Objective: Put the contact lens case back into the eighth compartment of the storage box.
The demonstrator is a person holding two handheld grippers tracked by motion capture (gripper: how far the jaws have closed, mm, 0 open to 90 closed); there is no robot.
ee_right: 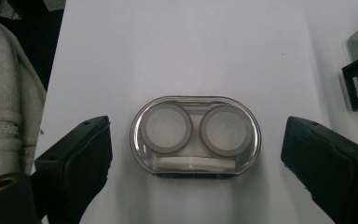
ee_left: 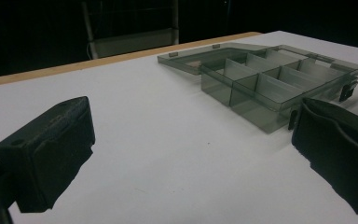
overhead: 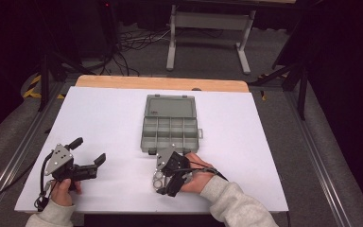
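Clear plastic contact-lens case point(ee_right: 195, 136) lies flat between the right gripper point(ee_right: 195, 161)'s wide jaws, untouched, ready for pinching; organiser box point(overhead: 170, 125) waits open at twelve o'clock; left gripper point(overhead: 89, 151) rests wide, empty.

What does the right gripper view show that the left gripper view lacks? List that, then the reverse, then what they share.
Right gripper view: a clear contact lens case with two round grey caps, lying untouched between the right gripper's open jaws, and a pale sleeve beside it.
Left gripper view: the grey organizer box with its divided compartments, its lid laid back flat, and the table's wooden edge; the left gripper is open on nothing.
Shared: the white tabletop, black open jaws, and part of the box.
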